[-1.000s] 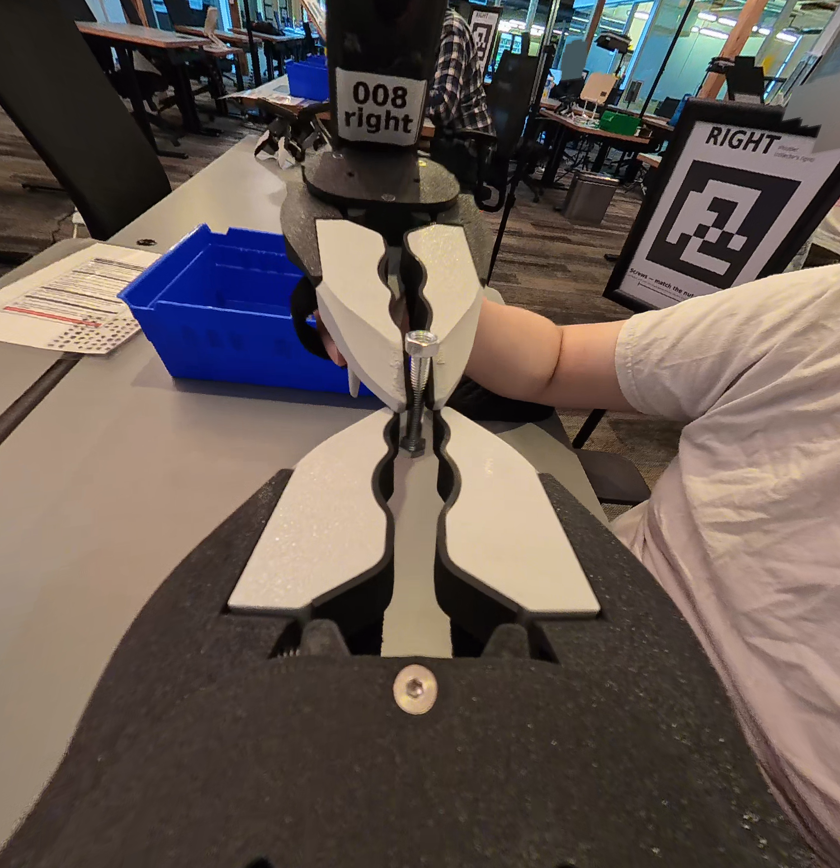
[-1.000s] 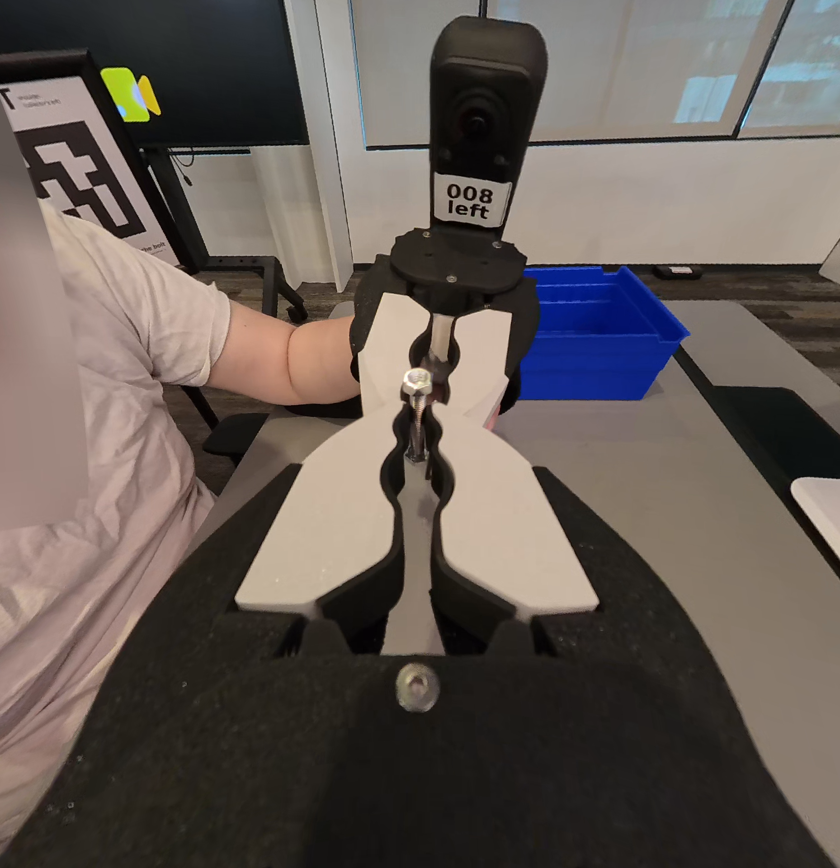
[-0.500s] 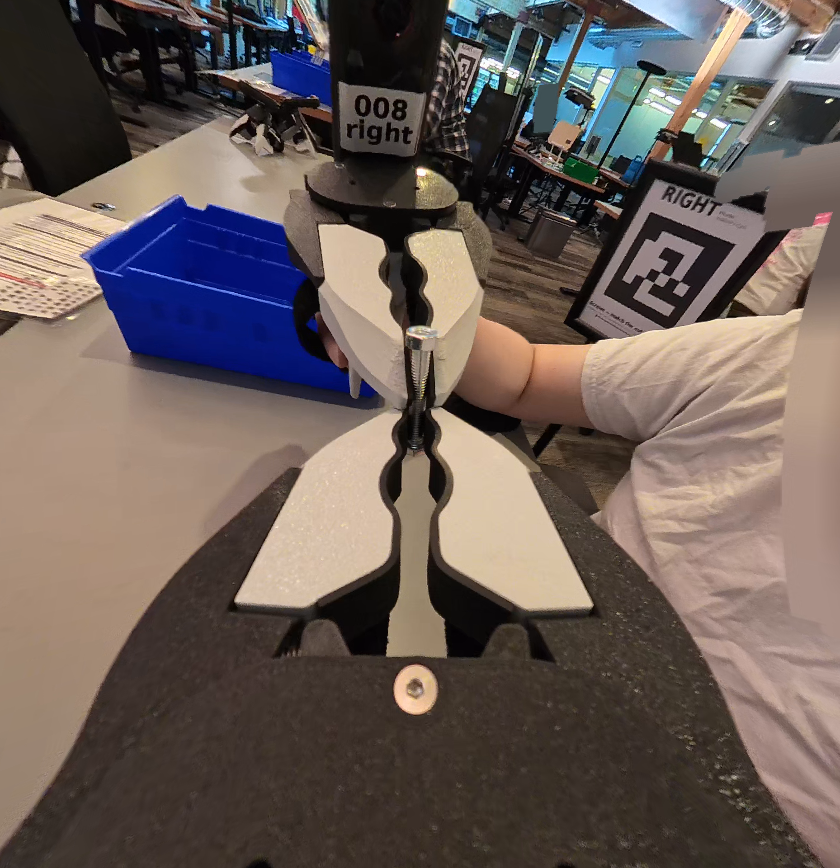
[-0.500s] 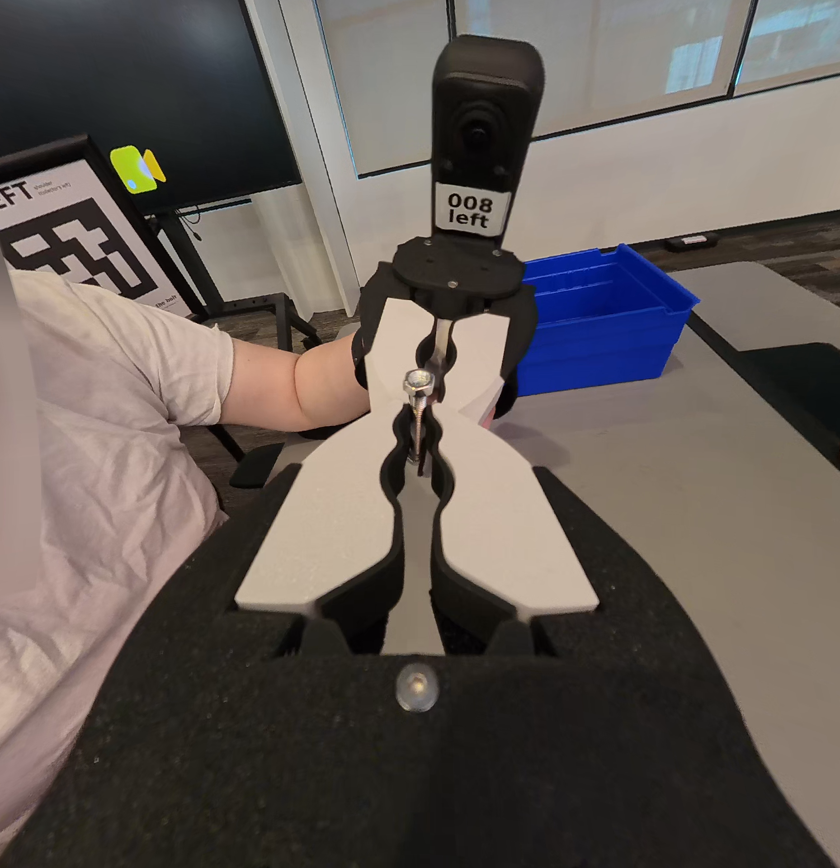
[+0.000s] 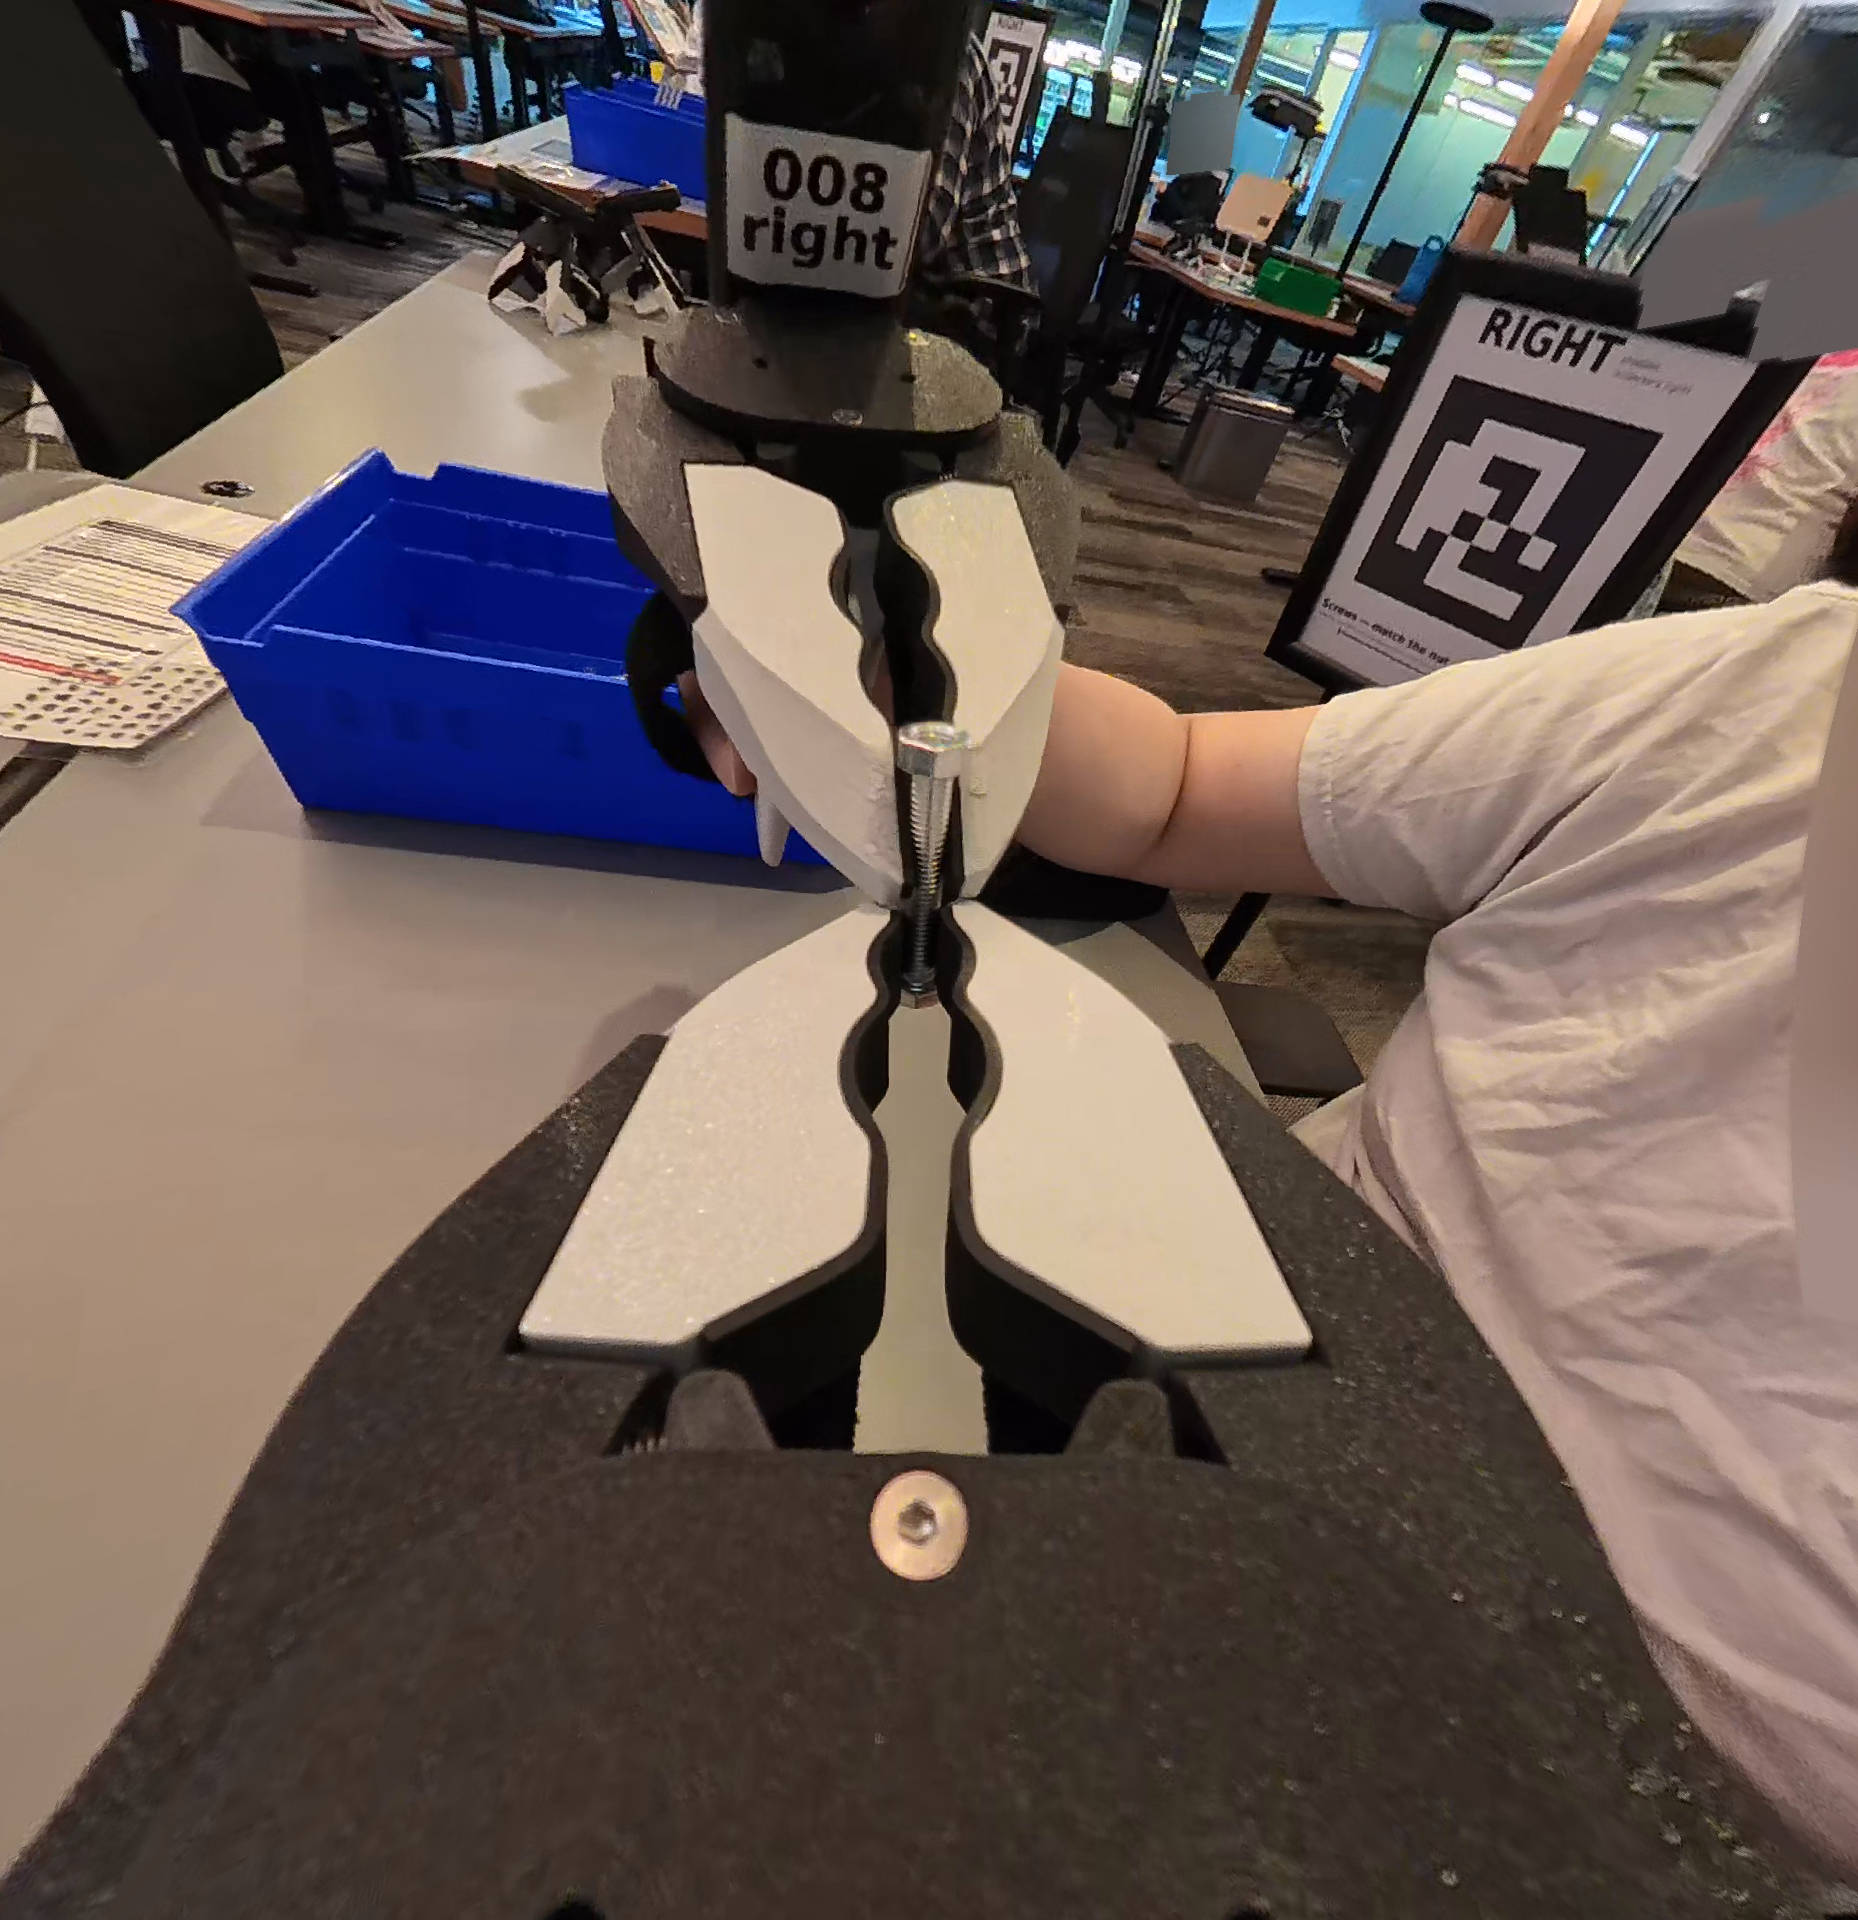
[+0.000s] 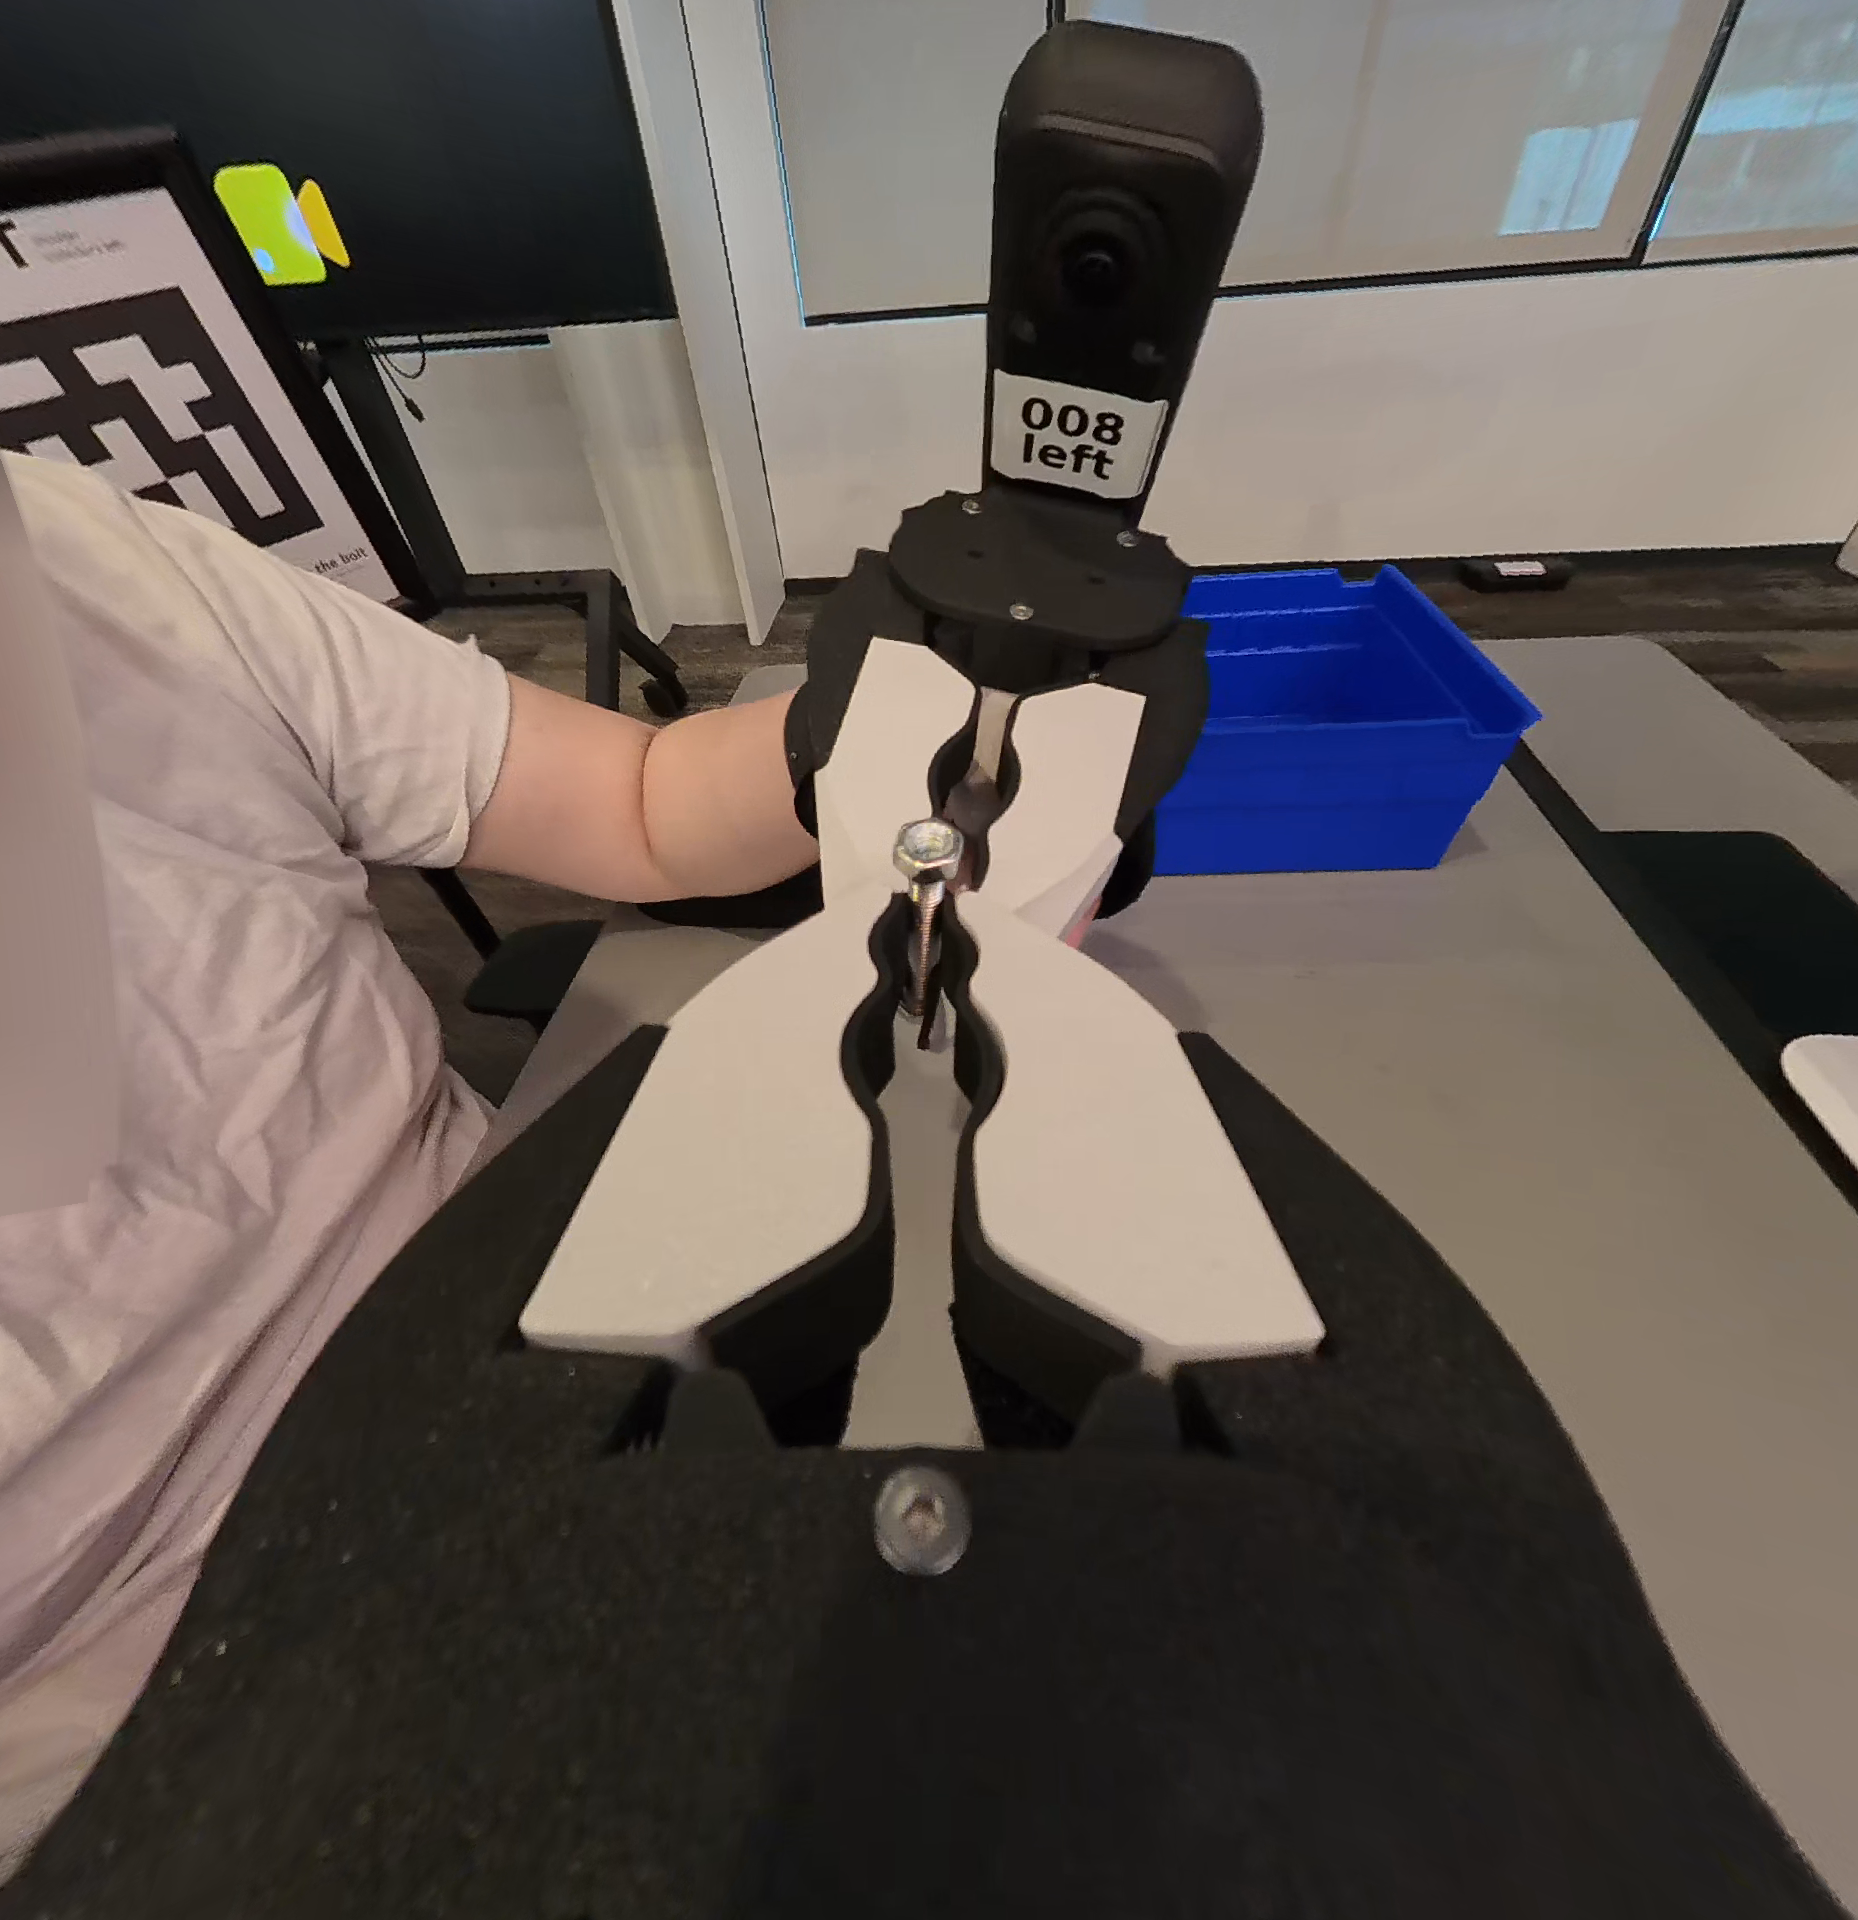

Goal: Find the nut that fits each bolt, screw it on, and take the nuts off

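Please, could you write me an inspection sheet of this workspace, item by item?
surface: grey table, flat.
job's things: one bolt, upright, hex end up, between the meeting fingertips.
clutter: blue bin; printed sheet.
grippers: left hand-held gripper and right hand-held gripper, both shut on the bolt, tip to tip.
cables: nothing seen on the table.
surroundings: marker board; person's arm.

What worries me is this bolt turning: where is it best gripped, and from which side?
Grip the bolt by its hex head, the only part clear above the left tool and the right tool. Its flats should resist turning better than thread. Come from above: the bolt stands upright, and both tools close on the shank from opposite sides.
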The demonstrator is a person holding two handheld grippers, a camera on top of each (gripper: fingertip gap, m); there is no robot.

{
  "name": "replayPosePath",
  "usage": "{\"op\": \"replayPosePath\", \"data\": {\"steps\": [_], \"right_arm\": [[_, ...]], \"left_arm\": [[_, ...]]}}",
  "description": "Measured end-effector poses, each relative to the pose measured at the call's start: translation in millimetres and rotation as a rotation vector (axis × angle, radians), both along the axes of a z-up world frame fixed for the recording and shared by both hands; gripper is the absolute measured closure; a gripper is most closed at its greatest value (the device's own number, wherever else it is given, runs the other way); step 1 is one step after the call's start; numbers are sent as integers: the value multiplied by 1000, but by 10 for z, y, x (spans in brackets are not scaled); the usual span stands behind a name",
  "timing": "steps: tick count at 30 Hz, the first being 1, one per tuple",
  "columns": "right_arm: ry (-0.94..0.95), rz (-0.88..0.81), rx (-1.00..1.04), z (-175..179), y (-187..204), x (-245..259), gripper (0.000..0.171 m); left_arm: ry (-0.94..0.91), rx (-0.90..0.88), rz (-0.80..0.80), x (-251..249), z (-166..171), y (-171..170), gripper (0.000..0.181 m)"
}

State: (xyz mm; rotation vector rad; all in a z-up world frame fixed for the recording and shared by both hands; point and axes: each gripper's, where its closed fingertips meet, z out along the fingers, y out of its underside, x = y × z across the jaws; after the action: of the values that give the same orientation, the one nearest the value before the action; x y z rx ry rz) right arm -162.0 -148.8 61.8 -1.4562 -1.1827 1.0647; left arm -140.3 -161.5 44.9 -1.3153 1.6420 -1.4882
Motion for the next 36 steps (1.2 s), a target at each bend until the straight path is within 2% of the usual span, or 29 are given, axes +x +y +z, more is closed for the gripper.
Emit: {"op": "replayPosePath", "data": {"steps": [8, 12, 17, 21, 29, 36], "right_arm": [[47, 29, 25, 96, -62, -9, 166], [49, 4, 88, 173, -60, 57, 152], [73, -27, 164, 379, -131, 171, 148], [18, 6, 263, 424, -303, 154, 142], [101, 68, 255, 514, -397, 123, 156], [91, 85, 234, 466, -388, 111, 157]], "left_arm": [[-59, 63, 1, 2, 92, -50, 177], [-148, 99, 12, -1, 225, -82, 177], [-179, 238, 82, 28, 243, -58, 177], [-184, 247, 39, 61, 235, -193, 177], [-185, 237, -1, 72, 231, -301, 177], [-187, 234, 5, 68, 251, -306, 177]]}}
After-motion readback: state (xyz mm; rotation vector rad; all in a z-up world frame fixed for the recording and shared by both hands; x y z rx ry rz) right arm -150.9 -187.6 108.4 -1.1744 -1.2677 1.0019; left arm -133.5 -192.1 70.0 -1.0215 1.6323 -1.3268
